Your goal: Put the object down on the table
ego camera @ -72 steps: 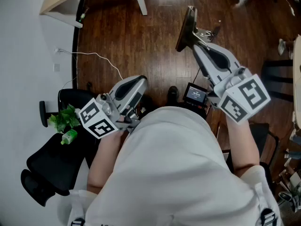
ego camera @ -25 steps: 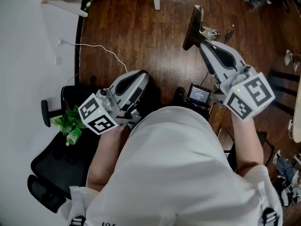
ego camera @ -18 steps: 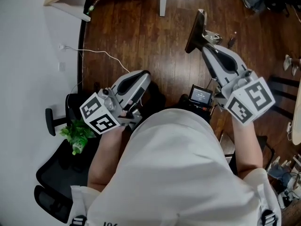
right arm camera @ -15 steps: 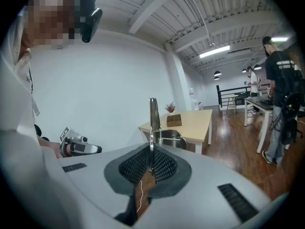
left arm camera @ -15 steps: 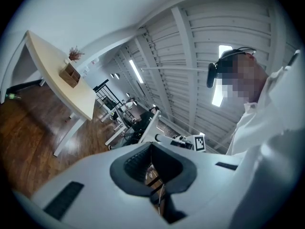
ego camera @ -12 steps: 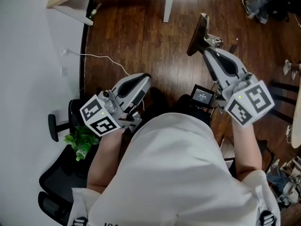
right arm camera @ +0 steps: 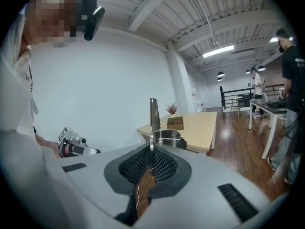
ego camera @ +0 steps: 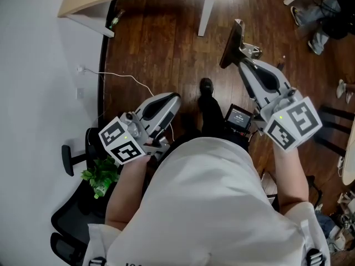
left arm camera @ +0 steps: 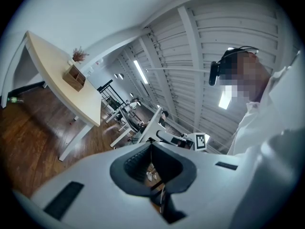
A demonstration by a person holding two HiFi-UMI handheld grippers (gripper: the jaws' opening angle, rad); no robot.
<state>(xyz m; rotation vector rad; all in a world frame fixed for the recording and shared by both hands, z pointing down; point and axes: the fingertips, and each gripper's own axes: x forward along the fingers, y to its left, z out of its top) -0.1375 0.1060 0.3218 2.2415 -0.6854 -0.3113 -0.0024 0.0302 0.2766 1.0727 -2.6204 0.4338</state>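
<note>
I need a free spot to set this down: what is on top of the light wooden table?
A wooden box and a small dried plant stand on the table. The held metal object covers part of its top.

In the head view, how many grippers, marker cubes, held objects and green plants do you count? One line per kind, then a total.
Grippers: 2, left gripper, right gripper
Marker cubes: 2, left cube, right cube
Held objects: 1, metal object
Green plant: 1
Total: 6
</note>
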